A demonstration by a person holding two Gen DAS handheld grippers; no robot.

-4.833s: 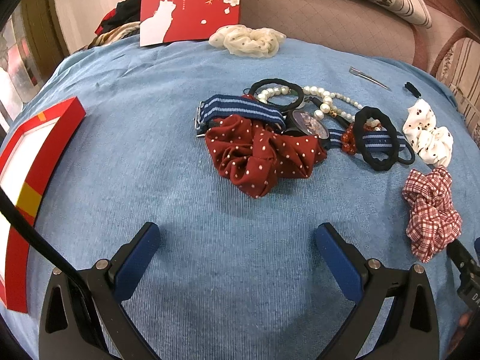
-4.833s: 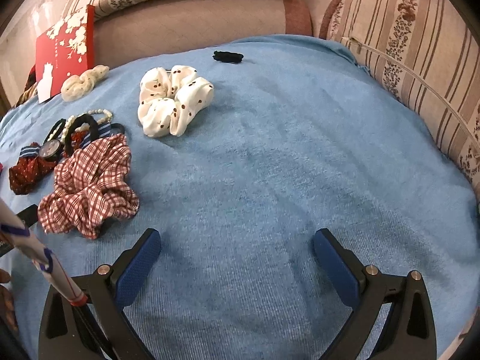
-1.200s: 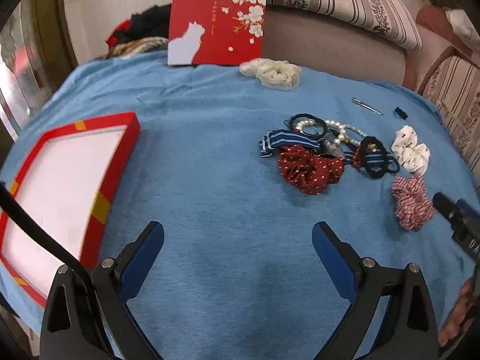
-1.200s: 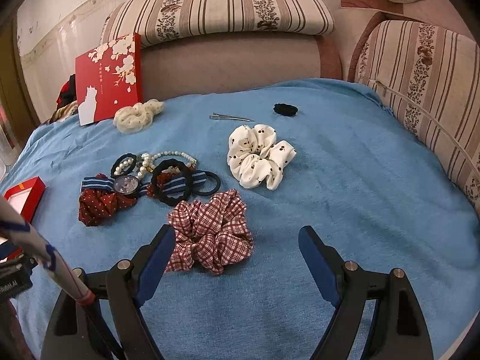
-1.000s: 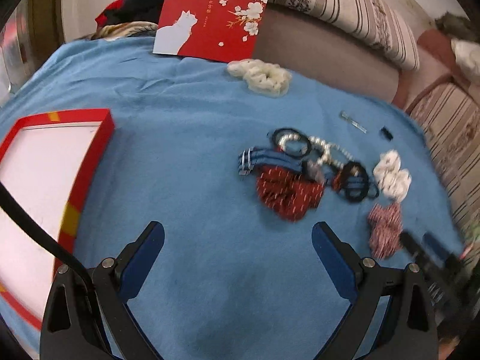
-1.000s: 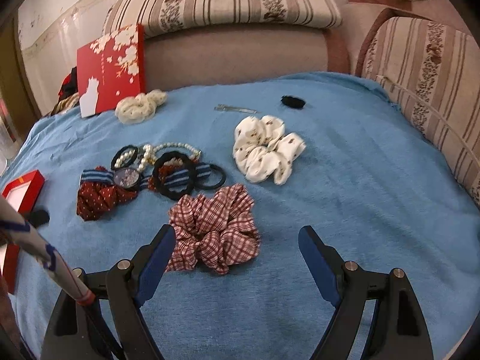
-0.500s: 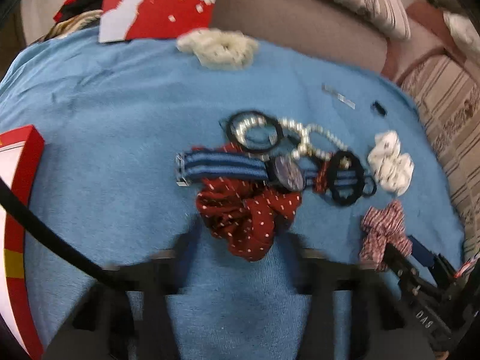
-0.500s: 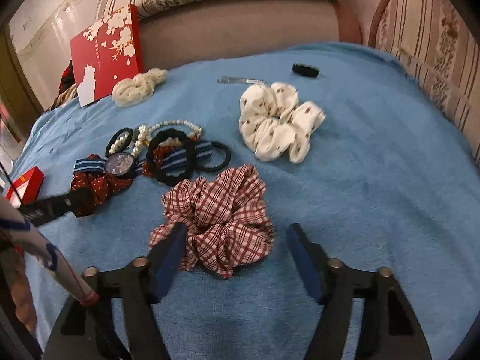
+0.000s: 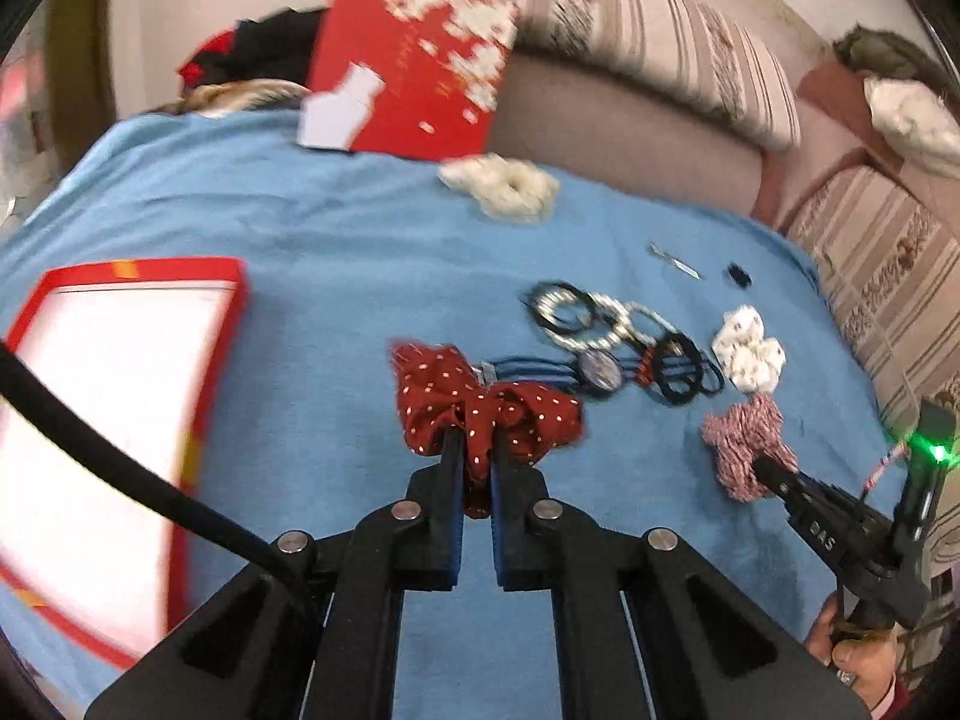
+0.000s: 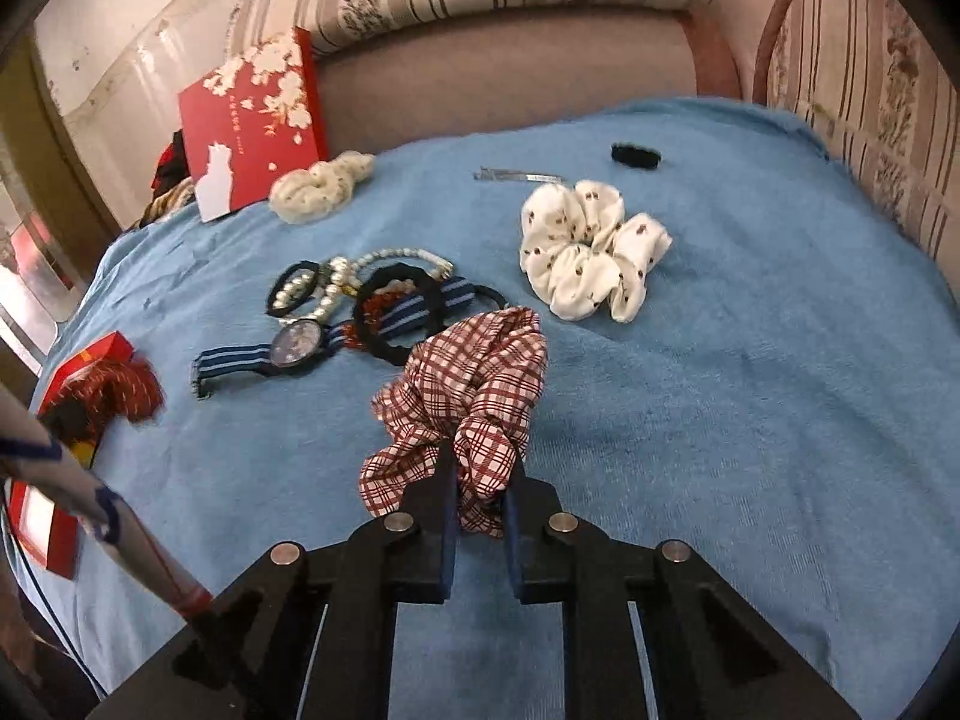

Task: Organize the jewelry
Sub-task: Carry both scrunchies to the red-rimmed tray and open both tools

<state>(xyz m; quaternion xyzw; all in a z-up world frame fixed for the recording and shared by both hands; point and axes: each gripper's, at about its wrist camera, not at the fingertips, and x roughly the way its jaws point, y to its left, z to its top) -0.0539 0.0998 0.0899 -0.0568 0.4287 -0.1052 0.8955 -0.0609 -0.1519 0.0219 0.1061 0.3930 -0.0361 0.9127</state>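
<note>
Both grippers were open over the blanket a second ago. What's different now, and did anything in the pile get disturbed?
Both have closed. The left gripper now pinches the red dotted scrunchie, pulled left off the watch. The right gripper pinches the plaid scrunchie, raised off the blanket. The watch, pearl bracelet, black hair ties, white scrunchie and red tray stayed put.

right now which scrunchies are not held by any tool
The white spotted scrunchie and the cream scrunchie lie free on the blue cloth; the red dotted one and the plaid one are each clamped.
</note>
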